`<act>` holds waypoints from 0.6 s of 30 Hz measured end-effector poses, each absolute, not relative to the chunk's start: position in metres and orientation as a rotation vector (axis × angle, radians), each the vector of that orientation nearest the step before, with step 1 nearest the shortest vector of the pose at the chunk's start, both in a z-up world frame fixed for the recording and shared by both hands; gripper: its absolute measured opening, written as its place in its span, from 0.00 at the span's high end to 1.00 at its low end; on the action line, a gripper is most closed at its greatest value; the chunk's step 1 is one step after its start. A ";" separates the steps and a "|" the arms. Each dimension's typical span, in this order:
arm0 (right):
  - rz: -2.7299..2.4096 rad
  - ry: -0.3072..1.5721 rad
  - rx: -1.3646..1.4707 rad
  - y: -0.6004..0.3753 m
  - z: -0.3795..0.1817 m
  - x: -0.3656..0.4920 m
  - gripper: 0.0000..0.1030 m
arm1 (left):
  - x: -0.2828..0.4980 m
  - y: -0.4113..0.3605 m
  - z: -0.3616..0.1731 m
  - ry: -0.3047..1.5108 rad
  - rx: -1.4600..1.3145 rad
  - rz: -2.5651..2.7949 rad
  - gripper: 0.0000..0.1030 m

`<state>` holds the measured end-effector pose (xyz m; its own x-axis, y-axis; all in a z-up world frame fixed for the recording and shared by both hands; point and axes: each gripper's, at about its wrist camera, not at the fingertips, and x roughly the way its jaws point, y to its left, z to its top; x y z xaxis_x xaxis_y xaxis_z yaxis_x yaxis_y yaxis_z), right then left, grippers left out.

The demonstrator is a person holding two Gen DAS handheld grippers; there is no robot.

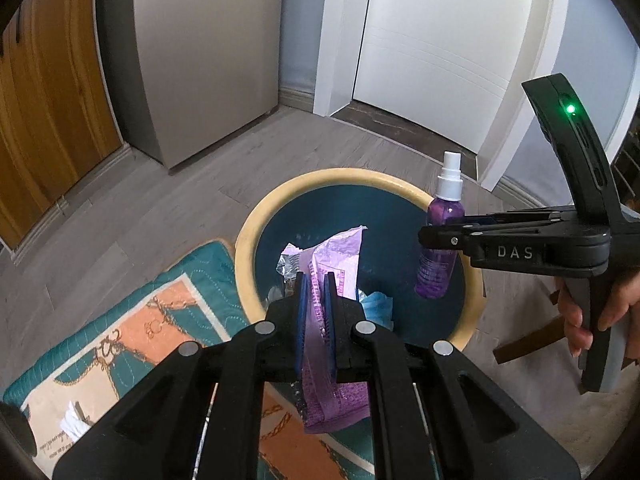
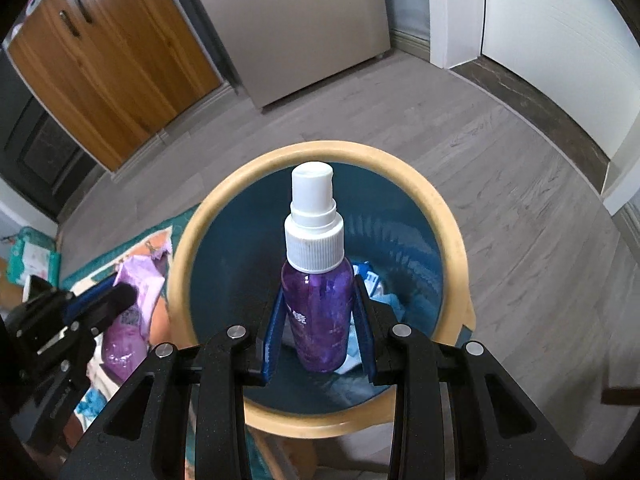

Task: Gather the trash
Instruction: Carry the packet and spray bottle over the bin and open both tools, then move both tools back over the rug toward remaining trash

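Observation:
A round blue trash bin with a cream rim (image 1: 256, 216) (image 2: 192, 236) stands on the floor, with scraps of paper and foil inside. My left gripper (image 1: 315, 280) is shut on a purple plastic wrapper (image 1: 340, 256), held over the bin's near-left edge; the wrapper also shows in the right wrist view (image 2: 132, 312). My right gripper (image 2: 320, 284) is shut on a purple spray bottle (image 2: 318, 300) with a white cap, held upright over the bin's opening. In the left wrist view the bottle (image 1: 440, 240) hangs over the bin's right side in the right gripper (image 1: 428, 236).
A teal and orange patterned mat (image 1: 120, 332) lies on the grey wood floor left of the bin, with a white scrap (image 1: 74, 426) on it. A grey fridge (image 1: 208, 52), wooden cupboard (image 2: 104, 60) and white door (image 1: 440, 32) stand behind.

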<state>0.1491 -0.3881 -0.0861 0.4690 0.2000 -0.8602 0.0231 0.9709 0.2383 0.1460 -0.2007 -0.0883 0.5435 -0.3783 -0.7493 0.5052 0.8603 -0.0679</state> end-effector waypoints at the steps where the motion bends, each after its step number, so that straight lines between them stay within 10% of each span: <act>1: 0.107 1.075 0.235 -0.393 -0.085 0.150 0.67 | 0.145 -0.202 -0.087 0.839 0.161 -0.529 0.90; 5: 0.104 1.052 0.261 -0.400 -0.083 0.153 0.52 | 0.143 -0.200 -0.083 0.829 0.156 -0.532 0.55; 18: 0.126 0.989 0.302 -0.391 -0.063 0.152 0.14 | 0.135 -0.164 -0.070 0.787 0.129 -0.436 0.17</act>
